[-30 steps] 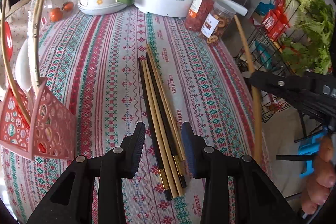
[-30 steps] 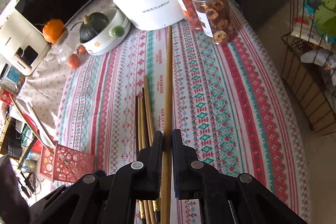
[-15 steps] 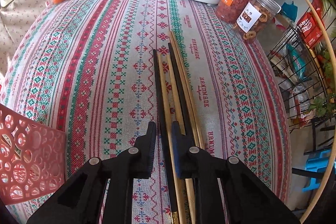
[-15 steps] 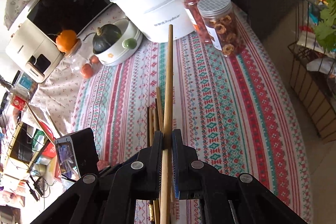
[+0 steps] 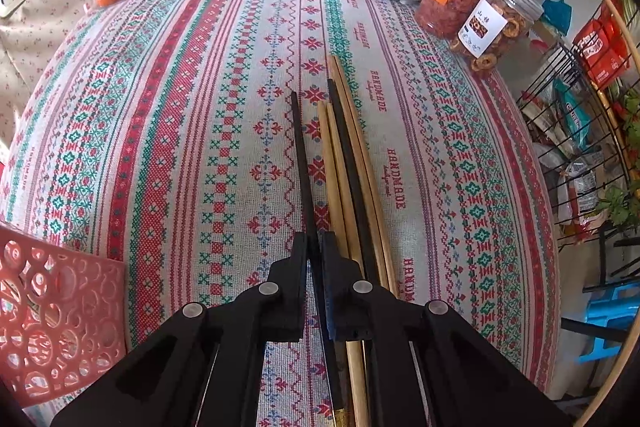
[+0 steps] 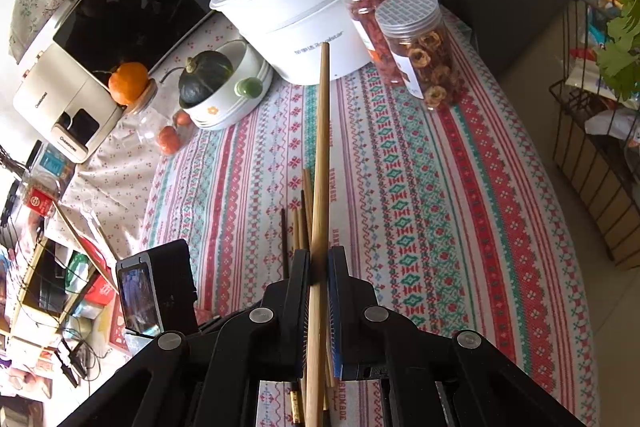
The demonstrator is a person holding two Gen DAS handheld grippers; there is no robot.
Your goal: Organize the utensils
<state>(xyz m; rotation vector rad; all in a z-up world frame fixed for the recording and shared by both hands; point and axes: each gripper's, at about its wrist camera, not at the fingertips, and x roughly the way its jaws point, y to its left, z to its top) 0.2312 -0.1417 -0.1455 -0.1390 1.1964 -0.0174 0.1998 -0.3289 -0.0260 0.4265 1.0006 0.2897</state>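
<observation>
Two hand-held grippers, left (image 5: 314, 247) and right (image 6: 319, 261), each clamp one chopstick.

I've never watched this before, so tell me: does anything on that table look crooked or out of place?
One black chopstick, pinched by the left gripper, sits angled away from the neat chopstick bundle. Nothing looks spilled or broken.

matt woven tablecloth (image 5: 168, 131), bare wooden chopsticks (image 5: 340, 163) lying beside a glossy black one (image 5: 301, 155), pink plastic basket (image 5: 52, 311) looking shiny.

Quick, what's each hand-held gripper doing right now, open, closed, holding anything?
Left hand-held gripper: closed on a black chopstick.
Right hand-held gripper: closed on a light wooden chopstick.
</observation>
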